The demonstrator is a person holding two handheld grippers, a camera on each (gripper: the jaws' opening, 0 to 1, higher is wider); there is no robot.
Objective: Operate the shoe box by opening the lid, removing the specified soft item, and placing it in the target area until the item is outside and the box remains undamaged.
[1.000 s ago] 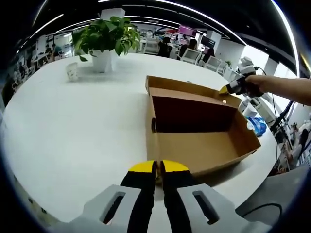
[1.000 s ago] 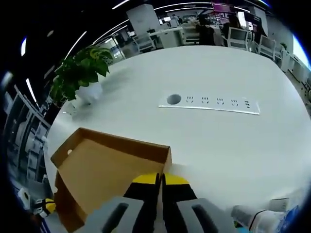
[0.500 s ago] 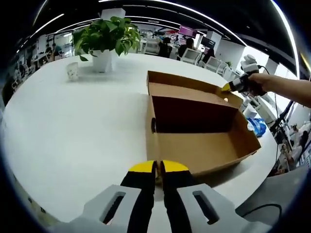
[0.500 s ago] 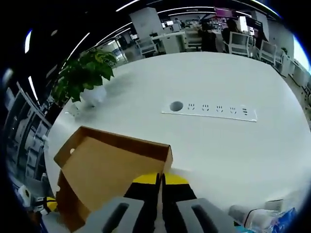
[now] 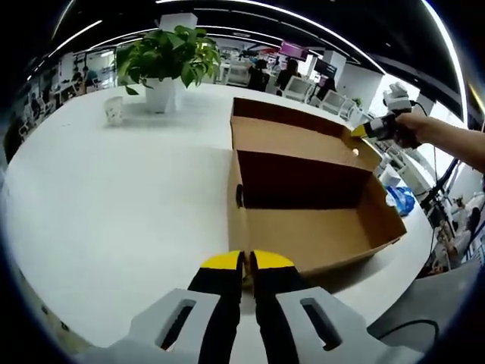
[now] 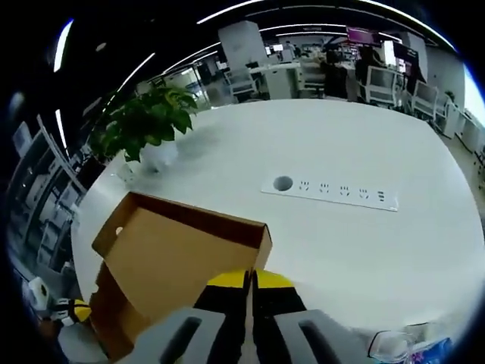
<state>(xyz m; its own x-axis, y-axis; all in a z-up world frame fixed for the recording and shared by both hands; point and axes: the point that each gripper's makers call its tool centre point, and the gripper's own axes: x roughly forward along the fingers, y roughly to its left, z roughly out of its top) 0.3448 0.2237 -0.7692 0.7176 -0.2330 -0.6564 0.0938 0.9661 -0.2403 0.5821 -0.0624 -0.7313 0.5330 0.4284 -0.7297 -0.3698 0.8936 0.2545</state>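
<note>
Left gripper view: the lid (image 5: 292,139) is pinched at its far corner by the right gripper (image 5: 360,130); the left gripper (image 5: 244,262), jaws pressed together, rests at the box (image 5: 318,231) near wall.

Left gripper (image 5: 247,262): low centre of the left gripper view, jaws pressed together, yellow tips touching, nothing between them; pointing up-frame, level.

Right gripper (image 6: 248,279): low centre of the right gripper view, jaws closed with only a thin slit between the yellow tips. In the left gripper view it enters at the upper right (image 5: 362,130), yellow tip leading, gripped by the person's hand (image 5: 408,127); the bare forearm (image 5: 455,141) runs off toward the right edge.
</note>
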